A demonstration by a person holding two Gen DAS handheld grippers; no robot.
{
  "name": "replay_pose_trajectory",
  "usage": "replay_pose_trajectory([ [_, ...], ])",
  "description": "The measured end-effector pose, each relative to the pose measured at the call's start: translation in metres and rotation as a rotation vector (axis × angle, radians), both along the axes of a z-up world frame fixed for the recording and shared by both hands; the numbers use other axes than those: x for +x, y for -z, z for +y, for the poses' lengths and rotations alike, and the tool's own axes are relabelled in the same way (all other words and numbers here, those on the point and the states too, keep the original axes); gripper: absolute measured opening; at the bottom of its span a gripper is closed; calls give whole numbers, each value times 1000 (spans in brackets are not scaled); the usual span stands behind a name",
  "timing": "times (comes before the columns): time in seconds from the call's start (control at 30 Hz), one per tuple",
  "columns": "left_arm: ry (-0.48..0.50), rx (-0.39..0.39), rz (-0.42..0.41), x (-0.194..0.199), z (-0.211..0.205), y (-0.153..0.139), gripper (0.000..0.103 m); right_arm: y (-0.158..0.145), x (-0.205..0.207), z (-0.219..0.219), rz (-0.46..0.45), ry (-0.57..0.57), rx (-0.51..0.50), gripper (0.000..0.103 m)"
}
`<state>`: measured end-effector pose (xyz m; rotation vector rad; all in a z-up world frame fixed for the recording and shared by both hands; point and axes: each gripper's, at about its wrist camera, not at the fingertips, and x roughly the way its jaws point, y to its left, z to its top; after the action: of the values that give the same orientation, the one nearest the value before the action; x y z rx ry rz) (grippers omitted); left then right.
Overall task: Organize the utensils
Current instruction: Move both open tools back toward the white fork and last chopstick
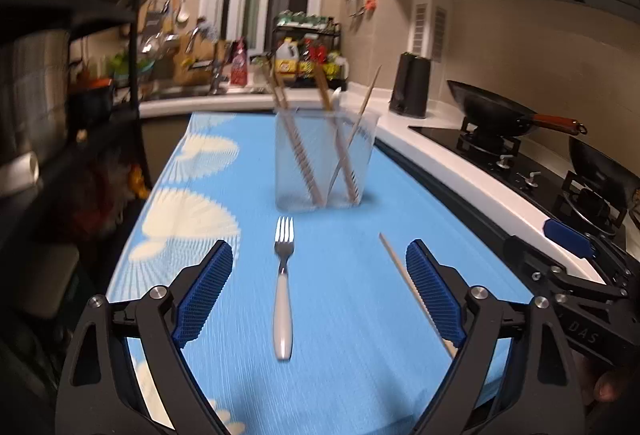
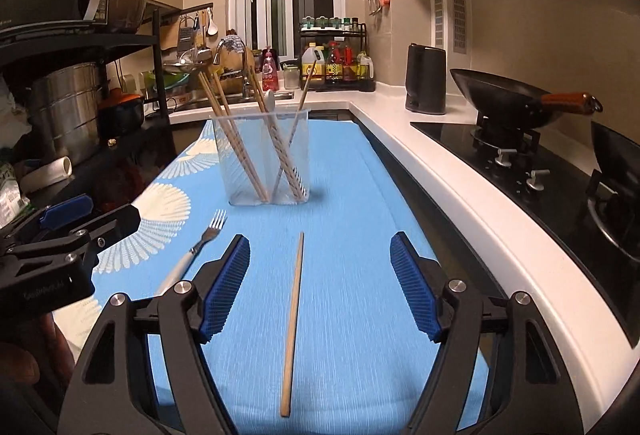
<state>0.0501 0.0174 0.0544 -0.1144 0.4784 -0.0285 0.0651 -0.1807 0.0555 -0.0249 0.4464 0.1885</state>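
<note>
A clear plastic holder [image 1: 325,163] stands on the blue mat [image 1: 352,335] and holds several wooden chopsticks and a white utensil; it also shows in the right wrist view [image 2: 266,159]. A fork with a white handle [image 1: 283,287] lies on the mat between the open fingers of my left gripper [image 1: 319,283]; it shows left of my right gripper too [image 2: 192,253]. A single wooden chopstick [image 2: 293,319] lies on the mat between the open fingers of my right gripper [image 2: 320,277]; in the left wrist view it [image 1: 394,255] is beside the right finger. Both grippers are empty.
A white counter [image 2: 460,203] runs along the mat's right side, with a gas hob and black woks [image 2: 504,101] and a black kettle [image 2: 426,79]. A dark shelf rack with steel pots [image 2: 66,107] stands left. A sink and bottles [image 2: 336,63] are at the back.
</note>
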Motion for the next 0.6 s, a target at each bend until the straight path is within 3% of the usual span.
replay_pose_trajectory([
  [0.13, -35, -3, 91, 10, 4, 24, 71, 17, -5, -2, 8, 36, 15, 71],
  [0.3, -58, -6, 138, 17, 7, 40, 62, 37, -3, 0, 73, 20, 13, 70],
  [0.47, -76, -30, 175, 20, 16, 50, 49, 61, 3, 2, 159, -2, 29, 55],
  [0.6, -69, -54, 200, 22, 20, 57, 47, 75, 6, 5, 208, -16, 37, 39],
])
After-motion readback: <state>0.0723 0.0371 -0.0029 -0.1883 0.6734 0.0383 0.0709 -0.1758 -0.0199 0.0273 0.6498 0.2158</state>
